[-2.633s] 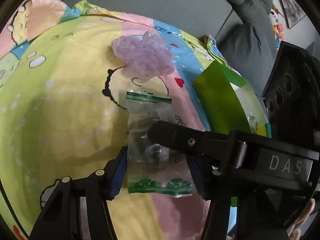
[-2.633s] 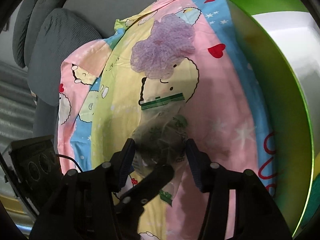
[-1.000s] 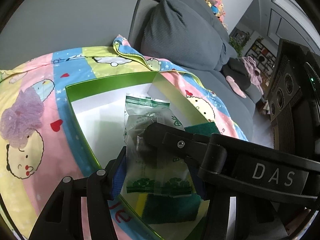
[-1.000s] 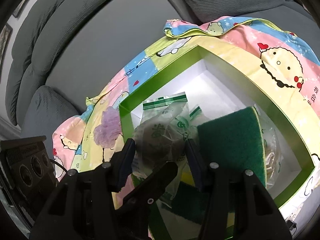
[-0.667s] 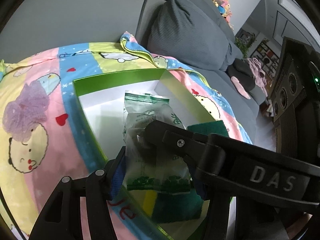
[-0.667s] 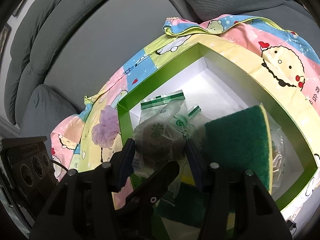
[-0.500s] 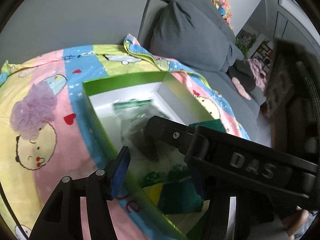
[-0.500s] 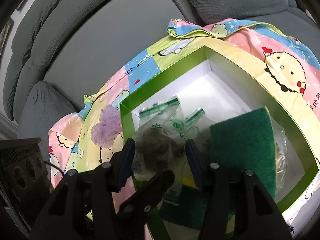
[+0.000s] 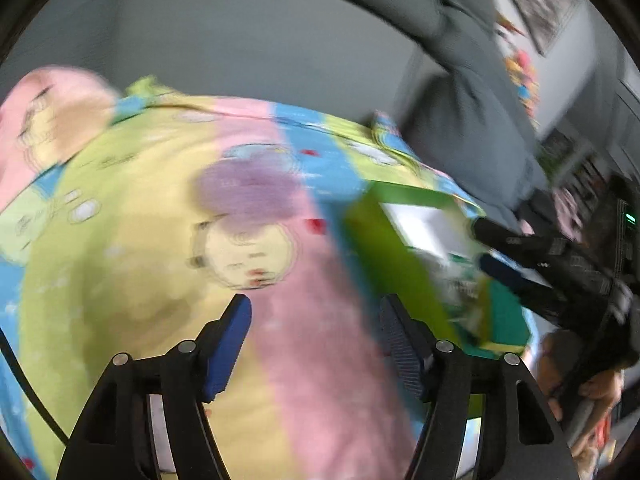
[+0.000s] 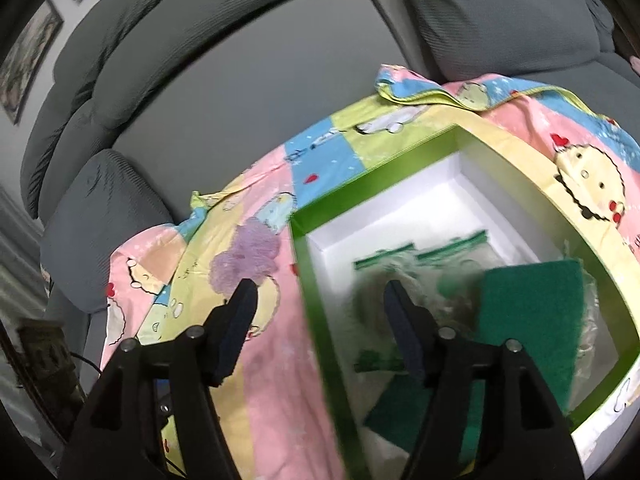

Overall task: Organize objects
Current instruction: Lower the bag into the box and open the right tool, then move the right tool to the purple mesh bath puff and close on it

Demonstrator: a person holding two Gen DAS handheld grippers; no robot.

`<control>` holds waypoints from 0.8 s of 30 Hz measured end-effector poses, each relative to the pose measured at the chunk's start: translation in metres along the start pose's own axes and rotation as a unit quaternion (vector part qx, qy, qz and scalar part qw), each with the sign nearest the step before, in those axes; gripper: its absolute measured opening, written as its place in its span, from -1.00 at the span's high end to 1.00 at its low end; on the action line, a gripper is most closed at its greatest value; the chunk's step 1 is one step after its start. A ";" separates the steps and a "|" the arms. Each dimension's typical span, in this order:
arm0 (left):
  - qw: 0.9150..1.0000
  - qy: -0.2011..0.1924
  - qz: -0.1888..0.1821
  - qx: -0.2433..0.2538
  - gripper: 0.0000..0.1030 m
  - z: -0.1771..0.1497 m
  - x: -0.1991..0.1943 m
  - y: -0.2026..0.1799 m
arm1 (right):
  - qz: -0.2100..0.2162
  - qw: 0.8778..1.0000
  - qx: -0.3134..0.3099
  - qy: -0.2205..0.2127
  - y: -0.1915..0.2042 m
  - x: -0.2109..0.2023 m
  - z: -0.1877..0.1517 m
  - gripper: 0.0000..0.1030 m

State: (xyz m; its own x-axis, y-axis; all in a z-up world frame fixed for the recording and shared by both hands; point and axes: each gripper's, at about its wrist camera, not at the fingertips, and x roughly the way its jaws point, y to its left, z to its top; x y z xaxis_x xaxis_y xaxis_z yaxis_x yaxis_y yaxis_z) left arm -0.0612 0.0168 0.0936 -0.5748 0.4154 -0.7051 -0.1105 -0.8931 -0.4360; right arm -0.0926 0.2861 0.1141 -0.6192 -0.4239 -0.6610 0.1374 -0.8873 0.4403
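Clear plastic zip bags with green printed strips lie inside the shallow green-walled box with white lining. They sit ahead of the right gripper's right finger and just past its tip, blurred. Contents dark, not identifiable. Beside them, further to the right of the jaws, a dark green scouring pad rests in the same box, partly over crinkled clear plastic at the box's right wall.

Right gripper: jaws spread wide, nothing between them. The box's left green wall runs through the gap between the fingers; the left finger is over the cloth outside the box, the right finger over the box interior.

Purple mesh bath pouf lies on the pastel cartoon-print blanket, outside the box, just ahead of the right gripper's left fingertip. Blanket is draped over a grey sofa.

Left gripper: jaws spread wide, empty, over bare blanket. View heavily motion-blurred. The pouf appears ahead of the jaws, slightly to the left. The green box is to the right of the jaws, beyond the right finger; the other gripper's black body and blue pad reach over it from the right edge. Bag detail is not resolvable in this view.
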 end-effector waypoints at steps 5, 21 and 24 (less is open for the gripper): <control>0.997 0.002 0.013 -0.077 -0.34 -0.001 0.006 0.055 | 0.026 0.999 -0.027 -0.002 0.033 0.010 -0.005 -0.52; 0.975 0.010 0.078 -0.208 -0.49 -0.002 0.022 0.120 | -0.038 0.986 -0.075 0.144 0.117 0.183 0.001 -0.57; 0.972 0.010 0.070 -0.224 -0.49 0.000 0.020 0.126 | -0.050 0.985 -0.061 0.153 0.110 0.202 0.006 -0.36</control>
State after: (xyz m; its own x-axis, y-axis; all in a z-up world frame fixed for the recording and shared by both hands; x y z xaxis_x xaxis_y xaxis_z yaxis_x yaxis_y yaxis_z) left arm -0.0867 -0.0872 0.0241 -0.5426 0.3031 -0.7834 0.3333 -0.7783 -0.5321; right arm -0.2070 0.1044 0.0328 -0.3755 -0.3518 -0.8574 0.1917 -0.9346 0.2996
